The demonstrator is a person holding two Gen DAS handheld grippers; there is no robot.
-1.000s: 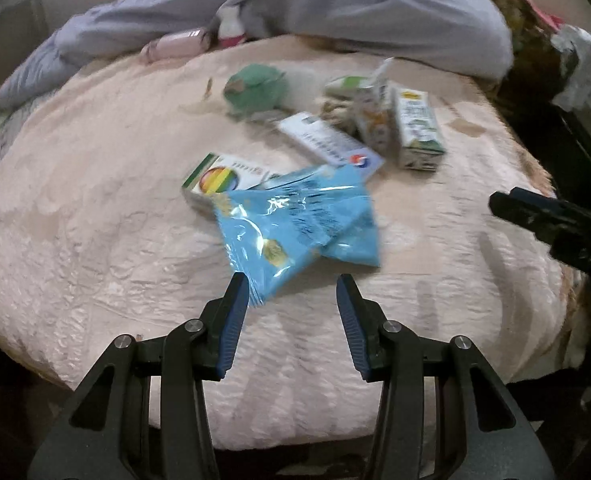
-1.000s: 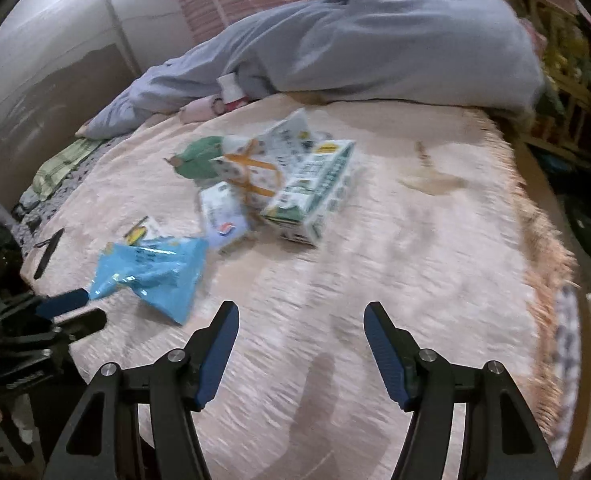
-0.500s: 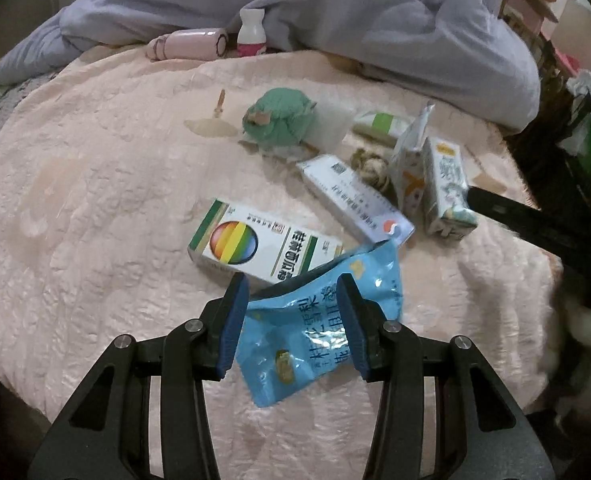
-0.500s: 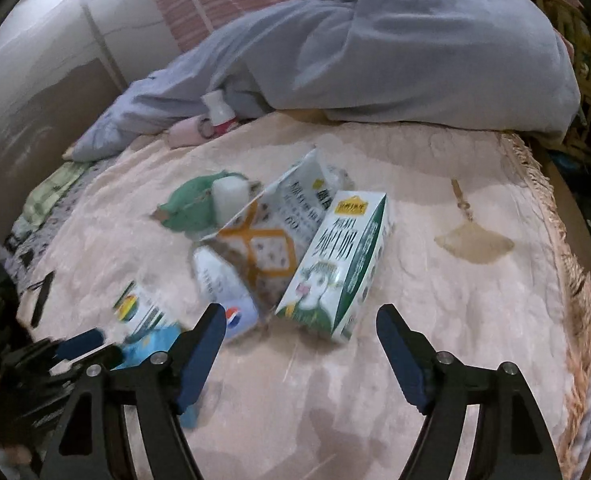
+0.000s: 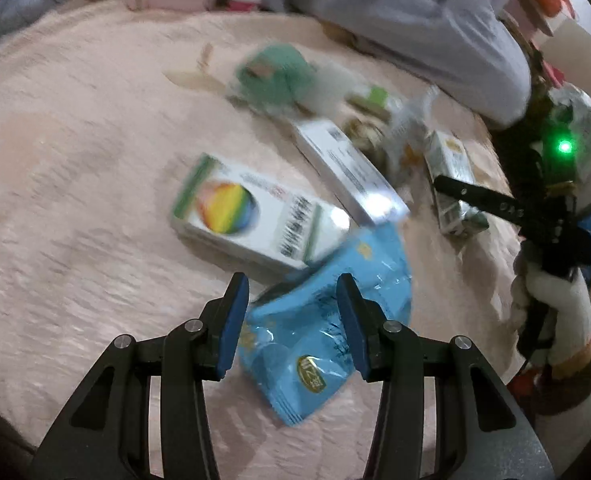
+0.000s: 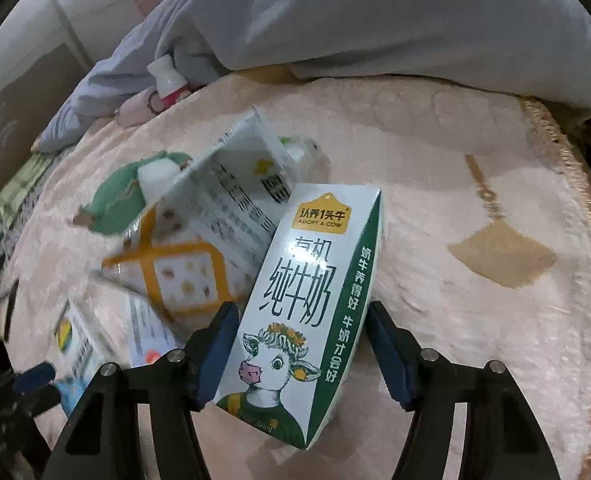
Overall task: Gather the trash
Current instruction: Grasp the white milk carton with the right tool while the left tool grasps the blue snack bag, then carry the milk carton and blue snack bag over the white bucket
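Observation:
A crumpled blue snack bag point(image 5: 319, 332) lies on the pink bedspread point(image 5: 79, 184), and my open left gripper point(image 5: 293, 300) straddles its near end. Behind it lie a white box with a rainbow circle point(image 5: 251, 216) and a long white box point(image 5: 351, 172). My open right gripper point(image 6: 301, 328) has a green-and-white milk carton point(image 6: 307, 304) lying between its jaws; whether the pads touch it I cannot tell. That carton also shows in the left wrist view point(image 5: 453, 184), with the right gripper's finger over it. A white carton with orange lines point(image 6: 211, 224) leans against it.
A green pouch point(image 6: 123, 196) and a small white-capped bottle point(image 6: 167, 80) lie farther back. A grey quilt point(image 6: 375, 20) is heaped along the far side. A tan stain point(image 6: 503, 256) marks the bedspread at right, near its fringed edge point(image 6: 575, 184).
Both grippers moved forward and down. The left gripper now straddles the blue bag. The right gripper closed in on the milk carton, which now lies between its jaws.

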